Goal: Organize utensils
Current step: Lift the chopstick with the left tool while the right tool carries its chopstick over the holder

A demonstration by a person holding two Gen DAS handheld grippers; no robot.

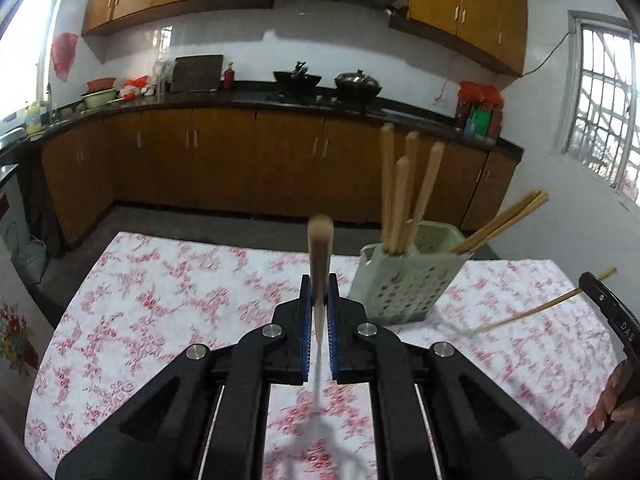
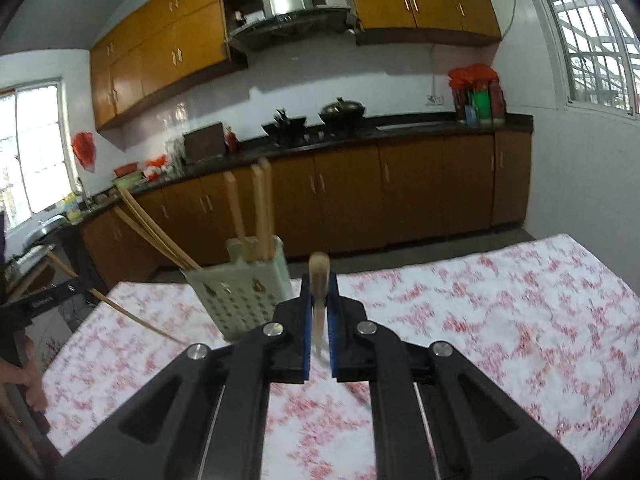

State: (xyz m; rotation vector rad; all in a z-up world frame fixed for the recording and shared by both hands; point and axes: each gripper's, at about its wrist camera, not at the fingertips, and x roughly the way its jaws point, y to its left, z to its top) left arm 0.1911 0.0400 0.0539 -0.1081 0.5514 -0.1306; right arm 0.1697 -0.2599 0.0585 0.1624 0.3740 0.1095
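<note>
Mid-carry toward the green holder. Left of holder: left hand-held gripper clamped tight on a wooden-handled fork, tines hanging below. Right of holder: right hand-held gripper pinching another wooden-handled utensil. Next: handle-up drop into a compartment, clear of the chopsticks.

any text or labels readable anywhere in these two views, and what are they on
"DAS": pale letters, running sideways, on the black body of the right gripper at the right edge of the left wrist view; the word may be cut off.
Pale lettering on the black body of the left gripper in the right wrist view: too blurred to read.
Bottles on the counter: labels too small to read.
</note>
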